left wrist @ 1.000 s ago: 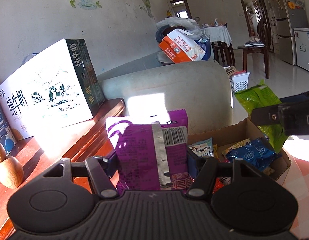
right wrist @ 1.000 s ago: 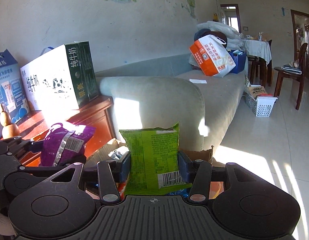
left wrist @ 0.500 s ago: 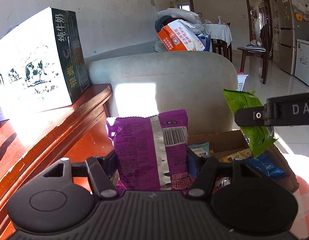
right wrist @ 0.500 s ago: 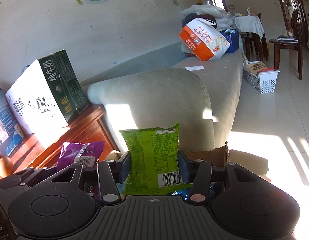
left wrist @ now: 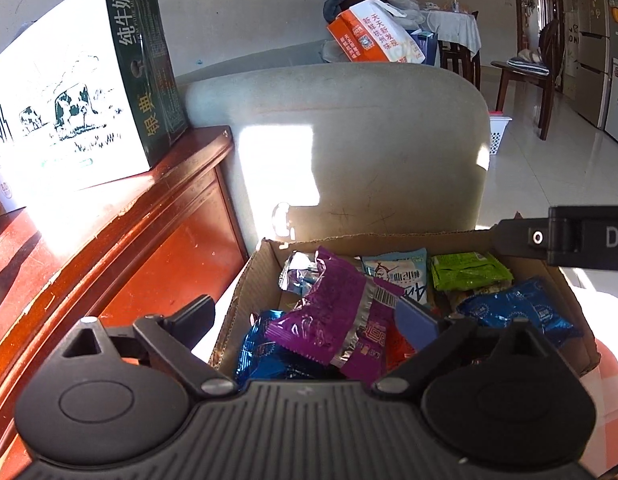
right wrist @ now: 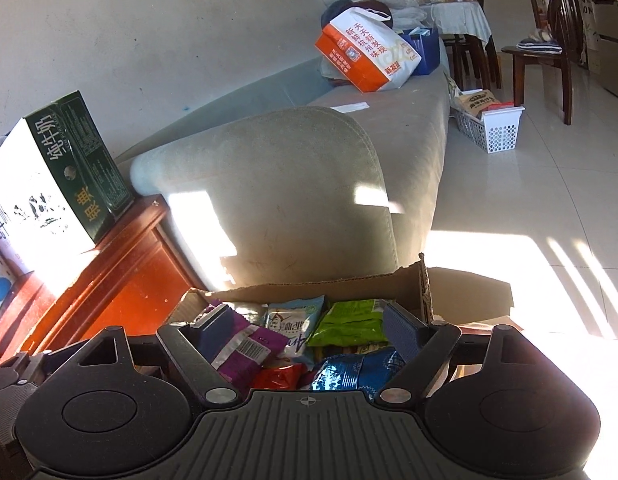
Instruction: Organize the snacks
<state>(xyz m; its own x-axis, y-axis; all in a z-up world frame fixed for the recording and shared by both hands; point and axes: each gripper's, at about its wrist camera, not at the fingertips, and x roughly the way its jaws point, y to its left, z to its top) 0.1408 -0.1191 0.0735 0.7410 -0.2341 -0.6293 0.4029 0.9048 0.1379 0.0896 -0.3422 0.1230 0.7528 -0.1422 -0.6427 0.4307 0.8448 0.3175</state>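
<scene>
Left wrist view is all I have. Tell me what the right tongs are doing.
Observer: The right tongs are open; their jaws have just been opening. The green packet lies in the box, seen between them, with neither pad pressing on it.
Operator: Check the sofa seat behind that armrest.
Observer: A white paper slip lies flat on the seat, in front of the orange bag.
Operator: Report what is in the floor basket.
Observer: The basket holds a tan bag and something red that I cannot make out.
</scene>
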